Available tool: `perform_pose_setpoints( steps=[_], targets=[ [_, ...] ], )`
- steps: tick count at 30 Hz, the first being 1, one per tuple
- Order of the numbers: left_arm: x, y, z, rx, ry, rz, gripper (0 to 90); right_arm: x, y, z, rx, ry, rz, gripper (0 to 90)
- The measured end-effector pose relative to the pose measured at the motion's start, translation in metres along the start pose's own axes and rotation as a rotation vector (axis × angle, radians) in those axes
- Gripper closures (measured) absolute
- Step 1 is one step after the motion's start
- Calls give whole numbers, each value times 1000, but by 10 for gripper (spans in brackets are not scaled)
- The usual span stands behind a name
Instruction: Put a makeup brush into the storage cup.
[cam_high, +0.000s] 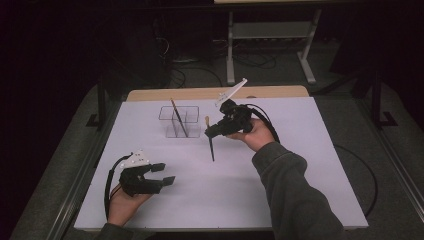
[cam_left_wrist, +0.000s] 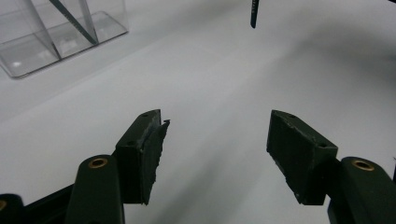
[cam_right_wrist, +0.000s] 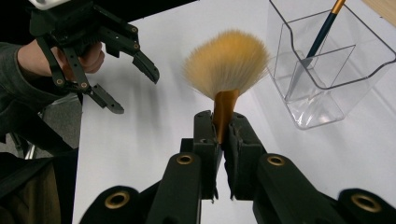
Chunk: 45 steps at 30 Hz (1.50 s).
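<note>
Right tongs (cam_right_wrist: 223, 135) clenched on the gold ferrule of a fan-shaped makeup brush with pale orange bristles and a dark handle (cam_right_wrist: 226, 65). In the high view the brush (cam_high: 210, 140) hangs above the white worktop (cam_high: 280, 190), bristles up, handle tip pointing down, just right of the clear plastic divided organiser box (cam_high: 180, 121). A second thin brush with a dark handle (cam_high: 178, 117) leans inside that box. Left tongs (cam_high: 165, 174) released, jaws standing wide with nothing between them; no contact with any item. They hover low over the near left part of the worktop, well apart from the box and the held brush.
</note>
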<state>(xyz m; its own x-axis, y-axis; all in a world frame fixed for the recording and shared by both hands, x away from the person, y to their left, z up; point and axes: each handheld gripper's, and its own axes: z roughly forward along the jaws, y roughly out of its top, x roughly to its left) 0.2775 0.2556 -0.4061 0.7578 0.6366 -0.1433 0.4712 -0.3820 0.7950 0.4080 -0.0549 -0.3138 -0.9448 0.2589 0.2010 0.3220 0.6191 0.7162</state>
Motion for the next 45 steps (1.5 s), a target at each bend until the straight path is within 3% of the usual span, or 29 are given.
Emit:
perform_pose_setpoints(
  steps=[17,22,36,45],
  targets=[
    [3,-2,-1,-2,20,-16,321,-8,19,2,5,-16,-23,827],
    [4,-2,-3,-2,38,-5,320,-10,25,0,2,-21,-23,827],
    [7,-4,-5,-2,44,-11,298,-12,45,-1,-6,-32,-48,826],
    [8,-4,-5,3,45,-9,296,-17,53,-3,2,-45,-39,826]
  ],
)
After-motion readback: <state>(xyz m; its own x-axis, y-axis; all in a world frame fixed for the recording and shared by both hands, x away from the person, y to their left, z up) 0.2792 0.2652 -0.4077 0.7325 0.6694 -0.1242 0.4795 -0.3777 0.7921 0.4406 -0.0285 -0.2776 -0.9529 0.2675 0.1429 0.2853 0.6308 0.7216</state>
